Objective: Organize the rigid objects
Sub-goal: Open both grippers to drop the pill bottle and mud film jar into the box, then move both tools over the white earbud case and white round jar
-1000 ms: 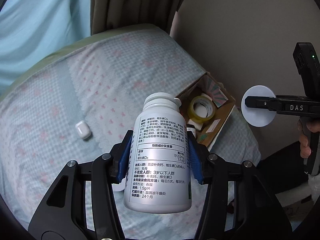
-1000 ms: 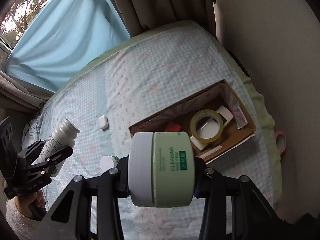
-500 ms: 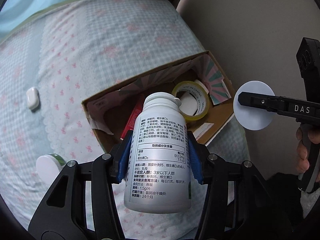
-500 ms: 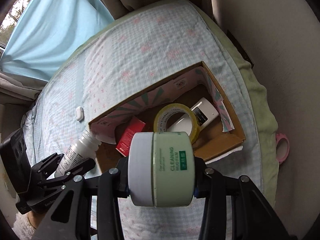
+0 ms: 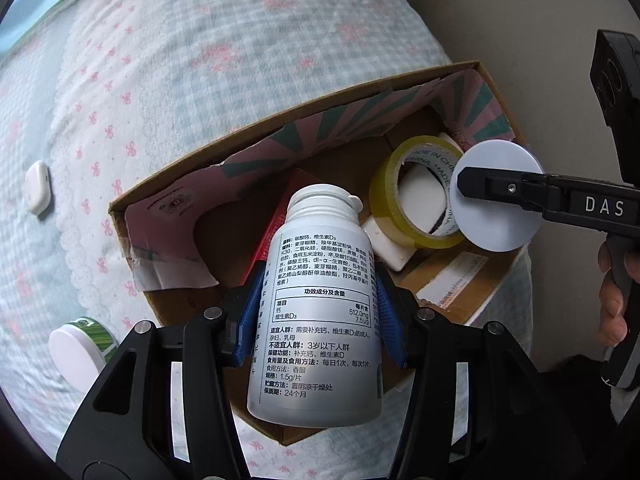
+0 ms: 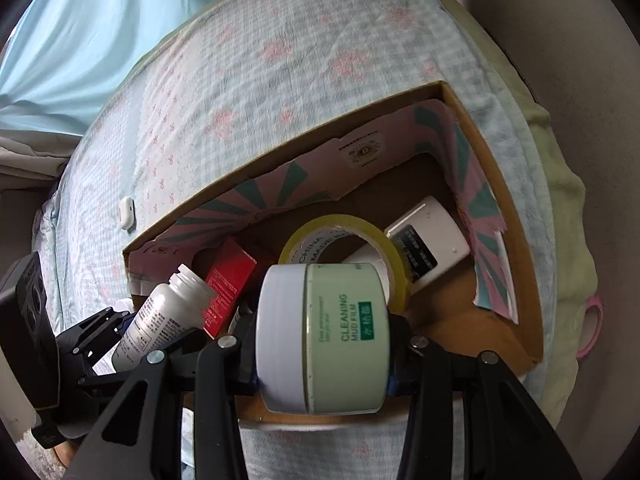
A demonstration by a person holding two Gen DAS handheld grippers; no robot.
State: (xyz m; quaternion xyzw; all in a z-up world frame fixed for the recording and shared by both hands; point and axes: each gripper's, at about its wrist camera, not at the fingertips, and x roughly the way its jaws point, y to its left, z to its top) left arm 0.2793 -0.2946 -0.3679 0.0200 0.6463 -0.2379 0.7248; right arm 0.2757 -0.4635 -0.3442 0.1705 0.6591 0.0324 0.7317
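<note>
Both grippers are hanging over the cardboard box (image 5: 436,70) on the bed (image 5: 168,80), each loaded. Left gripper (image 5: 316,312) is clamping the white supplement bottle (image 5: 316,312) w/ jaws closed on its label at mid-body, neck pointing far, cap end open from what the right-wrist view is showing. Right gripper (image 6: 322,340) is gripping the pale green mud-film jar (image 6: 322,340) on its side, jaws pressing lid end and base end.

Inside the box: yellow tape roll (image 5: 404,196) towards the right, a white remote-like device (image 6: 428,236) lying under and behind it, a red carton (image 6: 230,284) towards the left. Outside on the bedspread: small white case (image 5: 38,192) at far left, another green-and-white jar (image 5: 80,344) at near left.

Judging by position, this is the drop-off step, both items heading into the box. Risks: the two grippers are working v. close together, so a clash over the box is possible if both are lowering at once. The jar is round and on its side, so it's prob. going to roll on release, maybe knocking into the tape. The bottle, tilted, could tip onto the red carton, and if it's truly uncapped, anything inside could spill. The box's torn paper lining could also be snagging a finger.
</note>
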